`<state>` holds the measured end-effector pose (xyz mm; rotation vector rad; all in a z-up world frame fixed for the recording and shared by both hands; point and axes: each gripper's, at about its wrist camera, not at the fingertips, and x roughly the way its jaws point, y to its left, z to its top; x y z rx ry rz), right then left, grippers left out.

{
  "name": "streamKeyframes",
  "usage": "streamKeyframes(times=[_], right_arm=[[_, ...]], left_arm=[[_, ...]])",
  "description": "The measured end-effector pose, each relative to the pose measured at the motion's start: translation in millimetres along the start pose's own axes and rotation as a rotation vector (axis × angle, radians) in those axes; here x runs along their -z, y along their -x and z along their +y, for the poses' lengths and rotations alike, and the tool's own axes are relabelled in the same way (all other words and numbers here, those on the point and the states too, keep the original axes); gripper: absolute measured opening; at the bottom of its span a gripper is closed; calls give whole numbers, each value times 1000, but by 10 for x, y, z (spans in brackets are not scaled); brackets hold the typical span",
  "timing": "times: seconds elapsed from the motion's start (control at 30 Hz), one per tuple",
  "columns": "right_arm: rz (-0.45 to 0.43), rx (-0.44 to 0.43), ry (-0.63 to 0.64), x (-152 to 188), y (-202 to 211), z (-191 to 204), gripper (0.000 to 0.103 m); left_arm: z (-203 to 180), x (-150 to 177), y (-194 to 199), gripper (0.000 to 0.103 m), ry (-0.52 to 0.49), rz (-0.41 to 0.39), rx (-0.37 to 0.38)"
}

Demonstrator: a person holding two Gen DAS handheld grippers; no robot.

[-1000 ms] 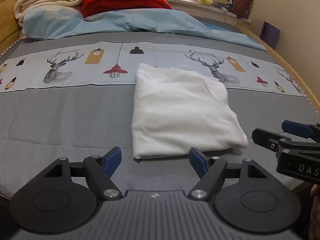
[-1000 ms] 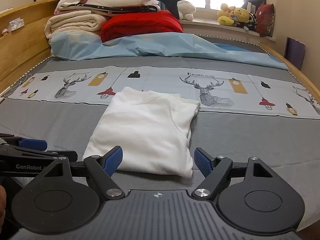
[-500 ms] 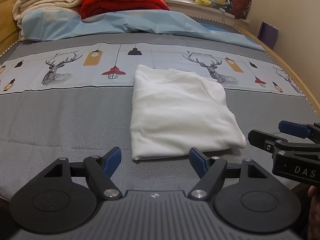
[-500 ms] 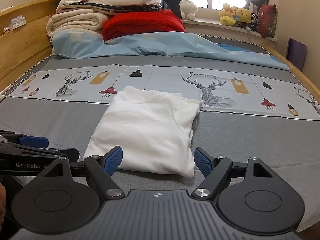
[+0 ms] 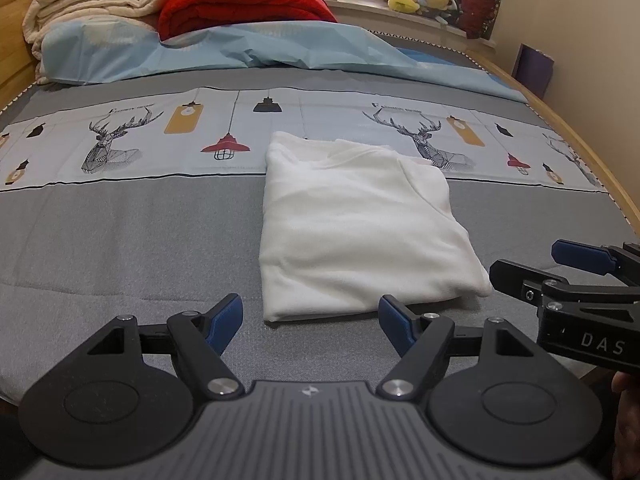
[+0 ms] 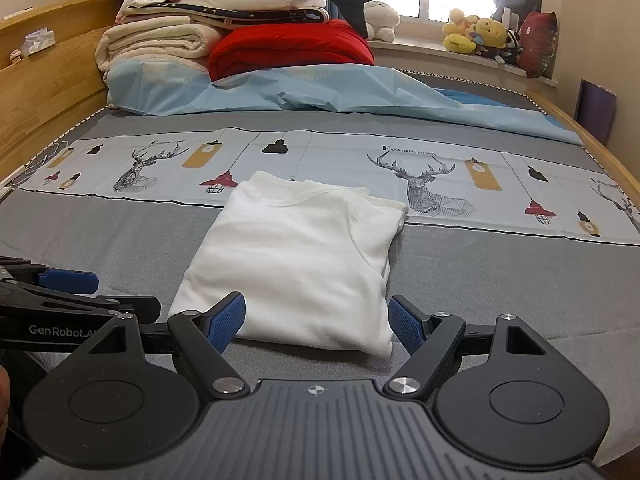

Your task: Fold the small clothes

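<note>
A white garment (image 5: 360, 232) lies folded into a flat rectangle on the grey bed cover (image 5: 120, 248); it also shows in the right wrist view (image 6: 296, 264). My left gripper (image 5: 310, 318) is open and empty, just short of the garment's near edge. My right gripper (image 6: 318, 322) is open and empty, its fingers on either side of the garment's near edge, slightly above it. The right gripper shows at the right of the left wrist view (image 5: 560, 276), and the left gripper at the left of the right wrist view (image 6: 72, 292).
A light blue sheet (image 5: 256, 48), a red quilt (image 5: 244, 4) and stacked blankets (image 5: 92, 4) lie at the far end. Plush toys (image 6: 480, 36) sit on the window sill. Wooden bed rails (image 6: 44, 112) run along both sides.
Both grippers have pulled back slightly from the garment and stay open. The folded garment has not moved.
</note>
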<state>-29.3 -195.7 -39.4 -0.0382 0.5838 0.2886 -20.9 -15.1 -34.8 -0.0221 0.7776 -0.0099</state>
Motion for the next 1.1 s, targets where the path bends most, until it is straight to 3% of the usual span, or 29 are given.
streamKeyframes(times=[1.1], right_arm=[[-2, -3, 3, 9, 3, -17, 80]], left_arm=[[-30, 22, 20, 80, -38, -26, 3]])
